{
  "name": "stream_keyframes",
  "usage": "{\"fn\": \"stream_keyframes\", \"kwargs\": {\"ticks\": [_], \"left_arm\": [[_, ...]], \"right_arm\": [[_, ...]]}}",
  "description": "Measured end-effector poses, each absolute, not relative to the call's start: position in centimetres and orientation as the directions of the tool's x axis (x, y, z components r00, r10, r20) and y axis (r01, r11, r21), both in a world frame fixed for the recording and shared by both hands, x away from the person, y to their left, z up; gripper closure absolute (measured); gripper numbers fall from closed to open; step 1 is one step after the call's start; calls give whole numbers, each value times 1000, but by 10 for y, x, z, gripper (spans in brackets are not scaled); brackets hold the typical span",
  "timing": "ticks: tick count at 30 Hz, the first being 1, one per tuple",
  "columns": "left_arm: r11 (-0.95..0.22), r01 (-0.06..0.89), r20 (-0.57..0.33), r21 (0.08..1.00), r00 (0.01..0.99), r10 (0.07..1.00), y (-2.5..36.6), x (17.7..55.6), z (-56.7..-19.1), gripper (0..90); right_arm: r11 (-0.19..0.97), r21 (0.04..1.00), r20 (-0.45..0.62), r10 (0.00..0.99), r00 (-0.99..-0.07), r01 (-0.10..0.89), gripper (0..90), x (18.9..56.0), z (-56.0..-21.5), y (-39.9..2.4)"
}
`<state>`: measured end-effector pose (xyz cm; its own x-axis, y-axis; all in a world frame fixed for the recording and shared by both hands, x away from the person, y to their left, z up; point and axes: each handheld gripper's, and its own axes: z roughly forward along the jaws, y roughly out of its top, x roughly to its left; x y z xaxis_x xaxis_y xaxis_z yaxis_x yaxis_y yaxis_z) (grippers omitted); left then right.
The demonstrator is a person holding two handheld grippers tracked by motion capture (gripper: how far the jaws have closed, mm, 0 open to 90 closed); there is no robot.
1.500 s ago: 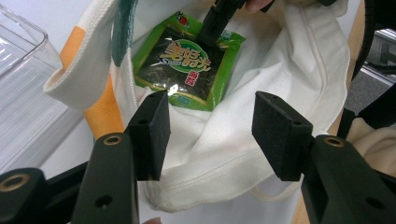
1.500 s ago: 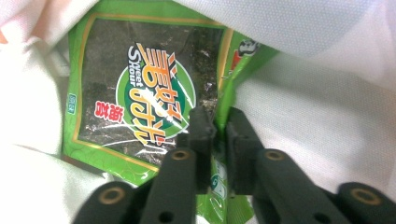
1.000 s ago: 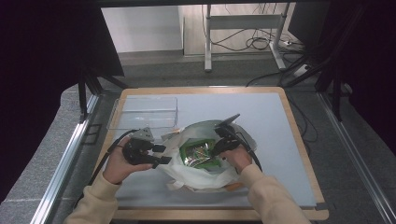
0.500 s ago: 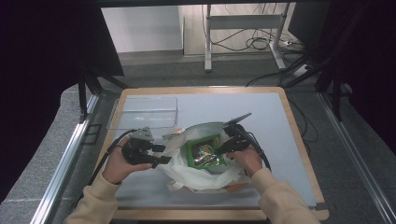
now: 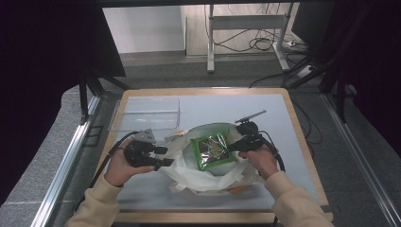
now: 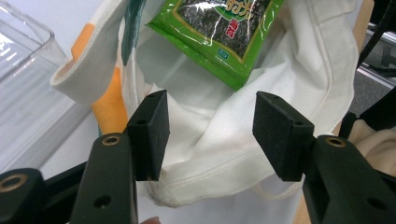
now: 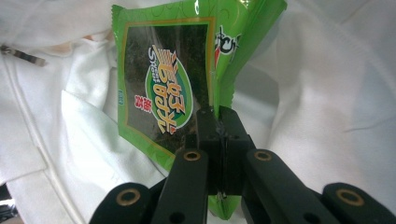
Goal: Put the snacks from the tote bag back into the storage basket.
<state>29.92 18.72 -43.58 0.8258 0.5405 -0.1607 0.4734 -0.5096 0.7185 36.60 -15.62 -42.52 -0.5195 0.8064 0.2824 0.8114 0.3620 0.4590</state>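
Observation:
A white cloth bag [image 5: 204, 177] lies open near the table's front edge. A green seaweed snack packet [image 5: 213, 150] hangs over the bag's mouth, with my right gripper [image 5: 232, 145] shut on its right edge. In the right gripper view the two jaws [image 7: 218, 122] pinch the packet [image 7: 163, 84] at a fold, with the bag's white cloth [image 7: 327, 93] behind it. My left gripper [image 5: 165, 156] is at the bag's left rim, open. In the left gripper view its pads [image 6: 210, 135] stand apart over the bag's hem [image 6: 219, 154], and the packet [image 6: 219, 28] shows beyond.
A clear plastic tray [image 5: 146, 113] stands at the back left of the grey table mat [image 5: 265, 104], close behind the left hand; its wall [image 6: 23, 93] also shows in the left gripper view. Orange trim [image 6: 109, 107] marks the bag's handle.
My right gripper has risen with the green packet, which now stands higher and plainer over the bag's mouth. The left hand has kept still.

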Motion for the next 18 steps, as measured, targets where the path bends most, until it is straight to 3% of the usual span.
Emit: {"fn": "stream_keyframes", "kwargs": {"ticks": [18], "left_arm": [[-504,459,-161,731,835,527,194,295,-427,443]], "right_arm": [[415,575,244,735,-633,704,885,357,-389,-175]]}}
